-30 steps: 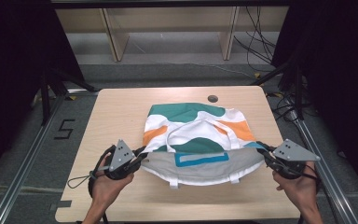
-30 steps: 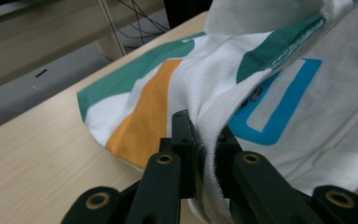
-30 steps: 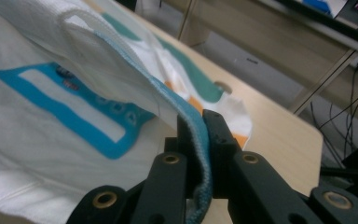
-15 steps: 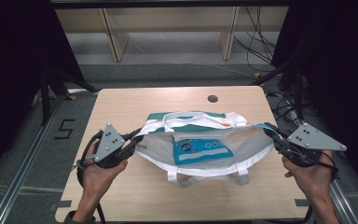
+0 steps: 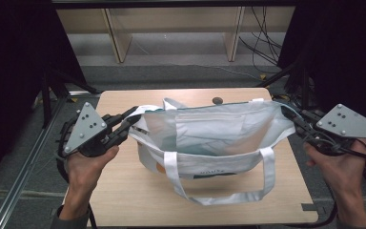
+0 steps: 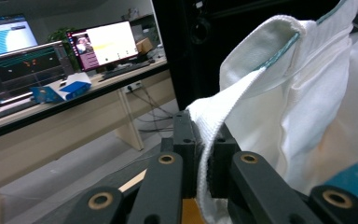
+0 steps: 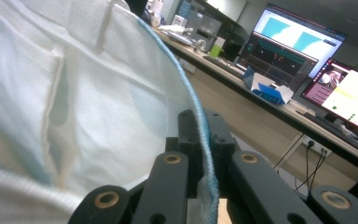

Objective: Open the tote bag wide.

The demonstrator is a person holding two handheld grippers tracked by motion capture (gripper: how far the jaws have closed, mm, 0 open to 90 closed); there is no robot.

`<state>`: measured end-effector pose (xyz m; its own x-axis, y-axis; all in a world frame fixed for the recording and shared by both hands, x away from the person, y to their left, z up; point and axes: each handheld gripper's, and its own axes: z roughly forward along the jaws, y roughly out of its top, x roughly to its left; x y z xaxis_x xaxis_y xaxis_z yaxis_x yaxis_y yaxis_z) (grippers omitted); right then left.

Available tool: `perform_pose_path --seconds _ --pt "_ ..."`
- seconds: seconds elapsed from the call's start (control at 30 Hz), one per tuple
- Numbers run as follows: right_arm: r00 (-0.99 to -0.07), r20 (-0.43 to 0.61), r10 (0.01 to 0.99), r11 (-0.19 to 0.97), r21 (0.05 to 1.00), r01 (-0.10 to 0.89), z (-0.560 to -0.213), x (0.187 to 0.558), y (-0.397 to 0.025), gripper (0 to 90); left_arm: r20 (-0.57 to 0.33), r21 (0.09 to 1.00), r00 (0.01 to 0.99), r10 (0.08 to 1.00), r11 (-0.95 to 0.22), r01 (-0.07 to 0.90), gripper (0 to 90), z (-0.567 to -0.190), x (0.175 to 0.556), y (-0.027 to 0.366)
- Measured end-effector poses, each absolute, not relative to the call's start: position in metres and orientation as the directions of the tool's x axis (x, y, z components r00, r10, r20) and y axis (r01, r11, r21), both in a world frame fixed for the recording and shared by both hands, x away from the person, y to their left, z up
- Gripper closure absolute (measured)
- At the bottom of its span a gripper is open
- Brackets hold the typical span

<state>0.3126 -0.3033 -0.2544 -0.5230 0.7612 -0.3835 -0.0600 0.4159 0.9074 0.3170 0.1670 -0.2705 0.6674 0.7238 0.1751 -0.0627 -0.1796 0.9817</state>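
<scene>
A white tote bag (image 5: 209,138) with teal trim and long white handles hangs stretched above the wooden table (image 5: 124,200), its mouth open toward the camera. My left gripper (image 5: 132,119) is shut on the bag's left rim, and in the left gripper view the white woven hem (image 6: 209,140) is pinched between the black jaws. At the right end my right gripper (image 5: 288,113) is shut on the teal-edged rim (image 7: 204,149), its jaws closed on the fabric. One handle loop (image 5: 219,191) droops down onto the table.
A small dark round object (image 5: 217,100) lies near the table's far edge. Wooden shelving (image 5: 171,28) stands behind the table, with cables (image 5: 262,43) on the floor at the back right. Desks with lit monitors (image 7: 298,42) show past the bag.
Both grippers have lifted the bag off the table and drawn its rim apart. It lay flat one second ago; now it hangs open, showing its white inside.
</scene>
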Motion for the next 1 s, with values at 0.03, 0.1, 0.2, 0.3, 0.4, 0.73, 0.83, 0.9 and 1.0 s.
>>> perform_pose_path --seconds 0.03,0.1,0.2,0.3,0.4,0.73,0.83,0.9,1.0 --pt "-0.526 -0.376 0.763 0.41 0.91 -0.055 -0.253 0.315 -0.304 87.5 0.167 0.981 0.661 0.731 -0.187 -0.04 85.0 -0.274 0.323 0.166" --pt "-0.523 -0.373 0.766 0.419 0.908 -0.034 -0.257 0.325 -0.305 87.5 0.151 0.981 0.653 0.742 -0.195 -0.005 84.5 -0.282 0.331 0.166" --pt "-0.536 -0.338 0.774 0.396 0.918 -0.006 -0.27 0.337 -0.306 87.4 0.094 0.988 0.666 0.74 -0.152 0.029 84.4 -0.297 0.344 0.168" --pt "-0.541 -0.334 0.772 0.415 0.91 0.03 -0.278 0.341 -0.306 87.4 0.094 0.983 0.666 0.74 -0.177 0.057 84.0 -0.307 0.349 0.167" --pt "-0.553 -0.31 0.774 0.403 0.914 0.052 -0.288 0.344 -0.307 87.3 0.078 0.979 0.679 0.73 -0.185 0.085 82.7 -0.32 0.349 0.169" --pt "-0.538 -0.324 0.778 0.428 0.901 0.076 -0.314 0.338 -0.304 87.0 0.005 0.979 0.734 0.679 -0.153 0.136 80.7 -0.351 0.35 0.175" --pt "-0.549 -0.319 0.772 0.435 0.896 0.091 -0.319 0.34 -0.303 86.9 0.005 0.971 0.73 0.683 -0.176 0.159 80.7 -0.359 0.353 0.175" --pt "-0.546 -0.327 0.771 0.453 0.884 0.11 -0.325 0.343 -0.302 86.8 0.002 0.968 0.73 0.684 -0.183 0.17 80.6 -0.364 0.356 0.173" --pt "-0.555 -0.317 0.769 0.465 0.873 0.146 -0.339 0.352 -0.304 86.8 -0.006 0.96 0.732 0.681 -0.201 0.195 80.6 -0.374 0.361 0.172"
